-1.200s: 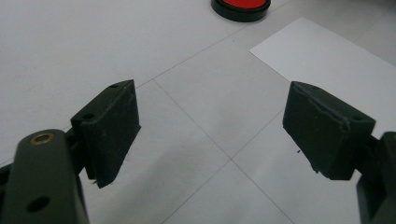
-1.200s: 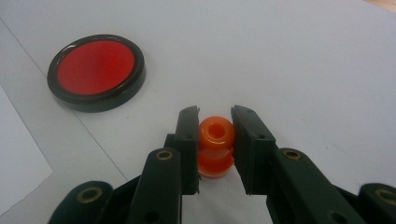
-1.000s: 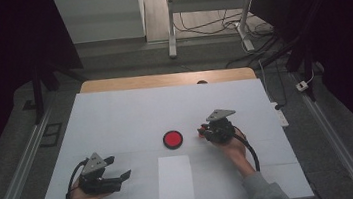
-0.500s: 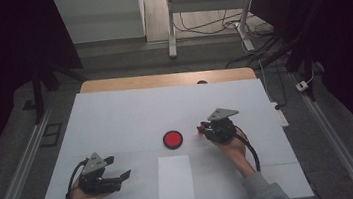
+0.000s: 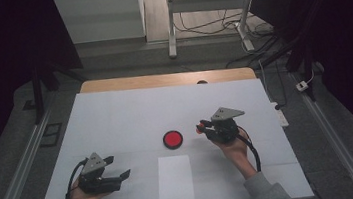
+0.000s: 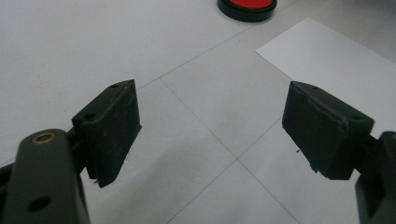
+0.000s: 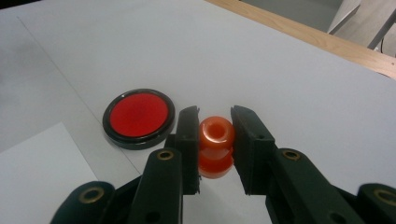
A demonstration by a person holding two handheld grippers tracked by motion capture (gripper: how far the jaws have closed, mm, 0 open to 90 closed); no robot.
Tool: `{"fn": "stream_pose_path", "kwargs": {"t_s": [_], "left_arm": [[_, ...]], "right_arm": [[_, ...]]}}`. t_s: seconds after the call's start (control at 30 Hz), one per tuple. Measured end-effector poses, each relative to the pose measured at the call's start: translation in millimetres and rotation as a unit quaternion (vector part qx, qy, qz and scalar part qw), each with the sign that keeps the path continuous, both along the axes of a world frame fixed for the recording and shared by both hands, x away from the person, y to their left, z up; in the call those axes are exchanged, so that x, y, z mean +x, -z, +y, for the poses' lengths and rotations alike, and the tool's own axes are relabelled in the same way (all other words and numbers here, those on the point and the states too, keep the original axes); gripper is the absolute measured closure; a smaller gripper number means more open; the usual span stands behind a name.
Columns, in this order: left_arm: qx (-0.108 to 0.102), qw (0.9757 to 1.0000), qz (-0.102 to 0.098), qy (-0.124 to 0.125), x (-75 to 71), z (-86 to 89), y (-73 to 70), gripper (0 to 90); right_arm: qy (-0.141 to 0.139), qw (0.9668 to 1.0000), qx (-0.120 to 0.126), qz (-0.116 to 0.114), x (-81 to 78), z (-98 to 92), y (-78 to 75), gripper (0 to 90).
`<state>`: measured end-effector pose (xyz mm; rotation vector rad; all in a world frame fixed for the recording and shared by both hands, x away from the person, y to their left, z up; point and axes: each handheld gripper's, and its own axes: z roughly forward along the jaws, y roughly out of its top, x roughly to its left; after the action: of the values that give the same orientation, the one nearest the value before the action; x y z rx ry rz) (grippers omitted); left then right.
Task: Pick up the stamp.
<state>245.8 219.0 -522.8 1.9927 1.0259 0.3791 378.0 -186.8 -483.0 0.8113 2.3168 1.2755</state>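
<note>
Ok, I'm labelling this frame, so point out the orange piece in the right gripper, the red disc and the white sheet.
orange piece [image 7: 215, 132], right gripper view, its rounded top between the jaws.
red disc [image 5: 172, 139], high view, middle of its red face.
white sheet [image 5: 174, 178], high view, middle of the sheet.

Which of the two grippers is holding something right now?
The right gripper, shut on a small orange knob beside the red disc. The left gripper stands open over bare table.

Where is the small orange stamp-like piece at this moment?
The orange piece is clamped between the jaws of the right gripper, just right of the round red pad in the high view.
</note>
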Motion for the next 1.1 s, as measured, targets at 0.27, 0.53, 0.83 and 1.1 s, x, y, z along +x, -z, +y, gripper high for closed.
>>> {"fn": "stream_pose_path", "kwargs": {"t_s": [0.27,0.53,0.83,1.1], "left_arm": [[0.000,1.0000,0.000,-0.001,0.1,0.1,0.0,19.6],[0.001,1.0000,0.000,0.000,0.3,-0.4,0.1,19.7],[0.001,1.0000,-0.001,-0.001,0.3,-0.3,0.3,19.7],[0.002,1.0000,0.000,0.000,0.3,-0.8,0.7,19.8]], "right_arm": [[-0.008,0.9999,0.012,-0.002,-5.1,0.6,-3.7,71.8],[-0.018,0.9996,0.021,-0.006,-12.3,2.8,-9.3,71.8],[-0.034,0.9990,0.027,-0.008,-19.4,9.8,-12.8,71.8],[-0.046,0.9986,0.027,-0.007,-23.6,16.4,-12.8,71.8]]}}
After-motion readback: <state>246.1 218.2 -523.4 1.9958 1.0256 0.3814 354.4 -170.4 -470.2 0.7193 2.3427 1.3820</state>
